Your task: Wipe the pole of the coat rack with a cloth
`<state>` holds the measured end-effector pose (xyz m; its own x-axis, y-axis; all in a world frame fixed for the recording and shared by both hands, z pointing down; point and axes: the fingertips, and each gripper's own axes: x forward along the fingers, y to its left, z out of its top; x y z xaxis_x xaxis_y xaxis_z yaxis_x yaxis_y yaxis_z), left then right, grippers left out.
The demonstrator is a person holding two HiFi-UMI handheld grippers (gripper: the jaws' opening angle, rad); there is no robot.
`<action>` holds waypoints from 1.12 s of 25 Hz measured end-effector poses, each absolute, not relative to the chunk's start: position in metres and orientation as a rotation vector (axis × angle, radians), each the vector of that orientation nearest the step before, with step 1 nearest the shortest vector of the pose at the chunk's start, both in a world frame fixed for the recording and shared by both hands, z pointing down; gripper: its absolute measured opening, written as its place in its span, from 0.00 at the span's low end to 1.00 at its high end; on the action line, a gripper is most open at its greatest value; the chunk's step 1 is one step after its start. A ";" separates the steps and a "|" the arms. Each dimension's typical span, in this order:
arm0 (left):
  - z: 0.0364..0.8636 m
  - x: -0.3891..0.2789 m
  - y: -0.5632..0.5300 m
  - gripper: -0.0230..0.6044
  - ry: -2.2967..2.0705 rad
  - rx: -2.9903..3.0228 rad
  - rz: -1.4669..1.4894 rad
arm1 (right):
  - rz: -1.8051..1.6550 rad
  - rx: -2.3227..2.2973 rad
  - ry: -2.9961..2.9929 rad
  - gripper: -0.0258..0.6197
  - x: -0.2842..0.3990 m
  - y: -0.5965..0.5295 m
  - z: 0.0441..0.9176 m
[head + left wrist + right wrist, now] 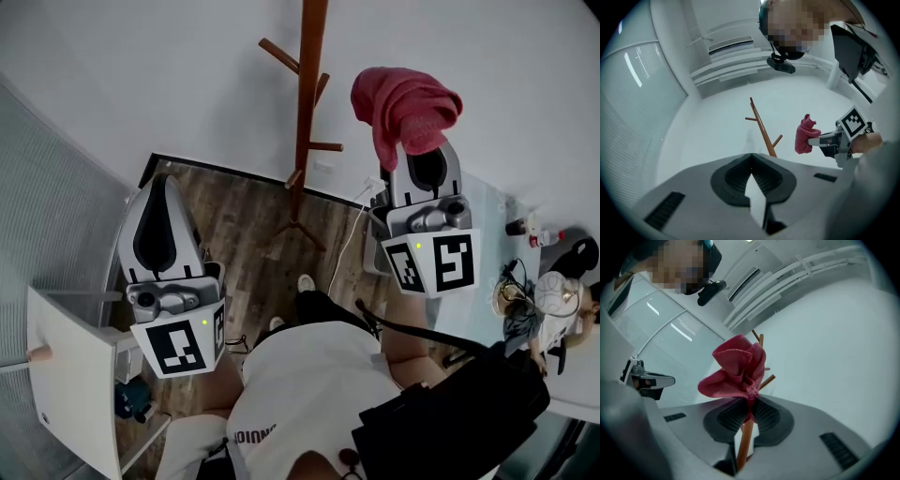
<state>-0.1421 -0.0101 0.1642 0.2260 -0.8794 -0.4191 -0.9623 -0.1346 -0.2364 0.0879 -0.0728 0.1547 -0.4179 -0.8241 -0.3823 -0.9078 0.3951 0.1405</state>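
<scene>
The right hand-held gripper (424, 155) is clamped on a bunched red cloth (405, 108). Its jaws pinch the cloth's gathered lower end, and the rest blooms loosely above them. The left hand-held gripper (163, 192) carries nothing; in its own view the dark pads meet, with only a thin wedge of light behind them.

The pole of the coat rack (307, 103) stands on the wooden floor (244, 225) at its far edge, close to the wall. Its long axis is upright and short pegs (281, 54) angle off it. In the head view the pole rises between the two grippers, nearer the right one. The cloth hangs just to the pole's right at the height of the upper pegs, apart from the wood and not touching it. In the right gripper view the pole lines up almost directly behind the cloth, so that gripper seems aimed at it already.

Wiping has apparently not begun. The coming move likely calls for carrying the cloth left and forward until it presses on the pole, then stroking along the upright axis while steering around the pegs.
</scene>
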 end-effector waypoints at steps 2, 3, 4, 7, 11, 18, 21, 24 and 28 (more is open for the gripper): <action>0.162 -0.135 -0.023 0.06 1.701 -2.042 0.249 | 0.493 -1.490 2.412 0.11 0.090 -0.088 0.149; 0.161 -0.131 -0.029 0.06 1.707 -2.036 0.247 | 0.497 -1.471 2.418 0.11 0.091 -0.095 0.146; 0.160 -0.127 -0.035 0.06 1.715 -2.029 0.244 | 0.499 -1.452 2.424 0.11 0.092 -0.103 0.144; 0.156 -0.118 -0.047 0.06 1.738 -2.001 0.235 | 0.501 -1.399 2.443 0.11 0.096 -0.121 0.137; 0.156 -0.114 -0.057 0.06 1.774 -1.970 0.225 | 0.511 -1.345 2.460 0.11 0.097 -0.139 0.130; 0.153 -0.128 -0.074 0.06 1.802 -1.940 0.212 | 0.510 -1.327 2.432 0.11 0.088 -0.161 0.122; 0.150 -0.132 -0.084 0.06 1.792 -1.945 0.218 | 0.518 -1.323 2.430 0.11 0.084 -0.166 0.120; 0.148 -0.132 -0.090 0.06 1.775 -1.954 0.225 | 0.523 -1.326 2.428 0.11 0.080 -0.171 0.119; 0.150 -0.136 -0.096 0.06 1.773 -1.967 0.221 | 0.518 -1.329 2.435 0.11 0.074 -0.177 0.121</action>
<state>-0.1363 -0.0959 0.1505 0.1481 -0.8922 -0.4267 -0.9696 -0.0459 -0.2405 0.0741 -0.1766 0.1212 -0.5168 -0.7345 -0.4398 -0.8500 0.5017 0.1609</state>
